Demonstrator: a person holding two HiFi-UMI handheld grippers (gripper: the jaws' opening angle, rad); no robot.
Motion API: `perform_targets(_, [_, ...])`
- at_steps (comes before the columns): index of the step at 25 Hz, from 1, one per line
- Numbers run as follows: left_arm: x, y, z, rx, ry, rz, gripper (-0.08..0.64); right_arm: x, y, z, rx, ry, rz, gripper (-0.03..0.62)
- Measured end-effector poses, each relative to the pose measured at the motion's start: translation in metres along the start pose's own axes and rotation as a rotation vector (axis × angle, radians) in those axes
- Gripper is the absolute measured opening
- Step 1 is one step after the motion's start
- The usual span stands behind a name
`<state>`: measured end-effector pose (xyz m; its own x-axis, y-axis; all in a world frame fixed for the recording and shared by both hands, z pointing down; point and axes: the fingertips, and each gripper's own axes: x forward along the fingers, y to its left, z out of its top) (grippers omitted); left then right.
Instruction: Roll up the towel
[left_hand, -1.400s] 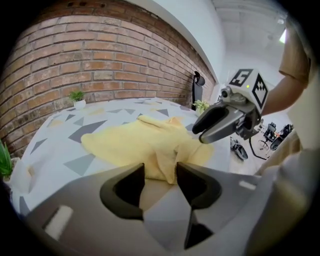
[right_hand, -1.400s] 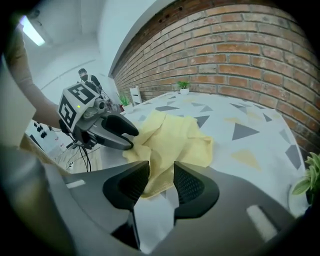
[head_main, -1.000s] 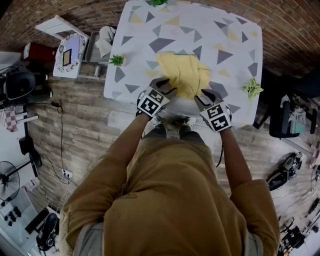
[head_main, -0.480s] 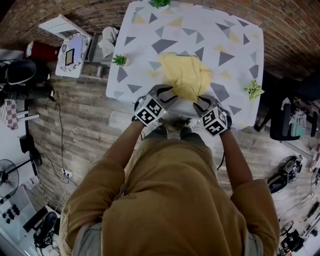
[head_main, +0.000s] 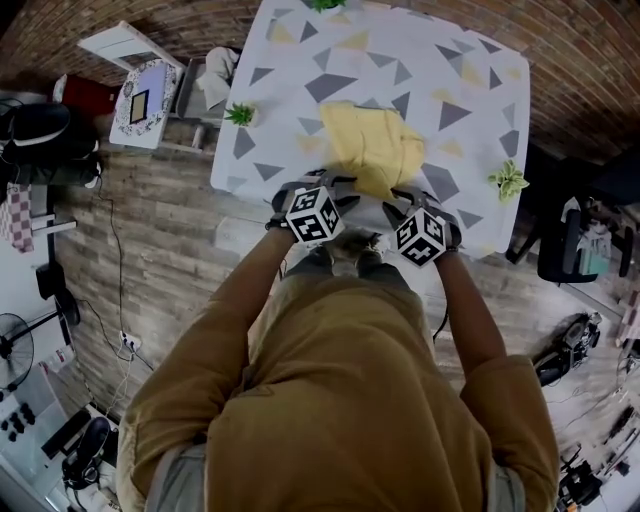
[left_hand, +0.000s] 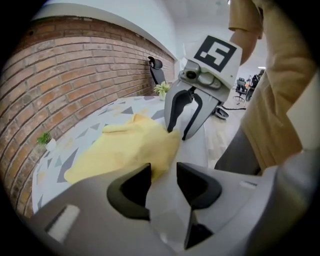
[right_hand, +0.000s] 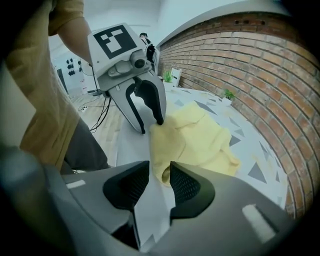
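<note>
Far left, a little plant (head_main: 238, 116) sits at the edge of the patterned surface (head_main: 455, 70), well out of the way.

Moving in, here's the left gripper (left_hand: 163, 174), angled down at the near left corner of the towel (head_main: 375, 145). Its jaws stand a little apart. The yellow hem lies against one of them and bare surface shows beside the other, so I read that as cloth in the gap, not a firm pinch.

In the middle is the towel itself, a rumpled yellow heap, not a flat sheet. It lies toward the near edge of the surface, right between the two grippers. It looks soft, light and limp, so it should sag and bunch wherever it isn't supported, and nothing in it will hold a crease unaided. It shouldn't slide much on that tablecloth, though it could drag folds along with it.

The place to take it is the near hem, one corner per gripper and level with each other, so the roll goes straight rather than coning off to one side.

Over to the right gripper (right_hand: 160, 172). Its jaws have come in close, with a fold of the near hem filling the gap between the tips, so this one is pinching the towel.

To my eye the roll has hardly begun, since most of the cloth lies loose beyond the grippers. The left side may want a better bite before turning the hem over.

Far right, a second plant (head_main: 507, 177) stands near the corner, clear of the work.
</note>
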<state>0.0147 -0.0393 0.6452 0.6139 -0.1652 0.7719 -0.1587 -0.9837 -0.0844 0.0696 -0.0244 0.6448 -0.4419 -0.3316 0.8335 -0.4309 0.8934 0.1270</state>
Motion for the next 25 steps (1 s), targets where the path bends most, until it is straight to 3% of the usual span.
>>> perform_targets(7, [0.001, 0.002, -0.002, -0.018, -0.001, 0.006, 0.207, -0.006, 0.000, 0.005, -0.039, -0.014, -0.017, 0.130])
perform_targets(13, [0.004, 0.003, -0.002, -0.020, 0.008, -0.005, 0.198, 0.001, 0.001, -0.003, 0.028, 0.005, 0.031, 0.126])
perform_targets(17, [0.003, 0.003, -0.002, -0.029, 0.003, 0.004, 0.187, 0.002, 0.006, -0.002, 0.030, 0.018, 0.053, 0.076])
perform_targets(19, [0.001, 0.003, -0.005, -0.021, 0.003, 0.027, 0.135, 0.002, 0.010, -0.002, 0.035, 0.018, 0.044, 0.054])
perform_targets(22, [-0.001, 0.001, -0.007, -0.010, 0.000, 0.045, 0.118, 0.001, 0.011, -0.003, 0.067, 0.013, 0.033, 0.041])
perform_targets(25, [-0.007, -0.007, -0.004, -0.016, -0.012, 0.038, 0.107, -0.005, 0.014, -0.002, 0.165, -0.007, 0.063, 0.037])
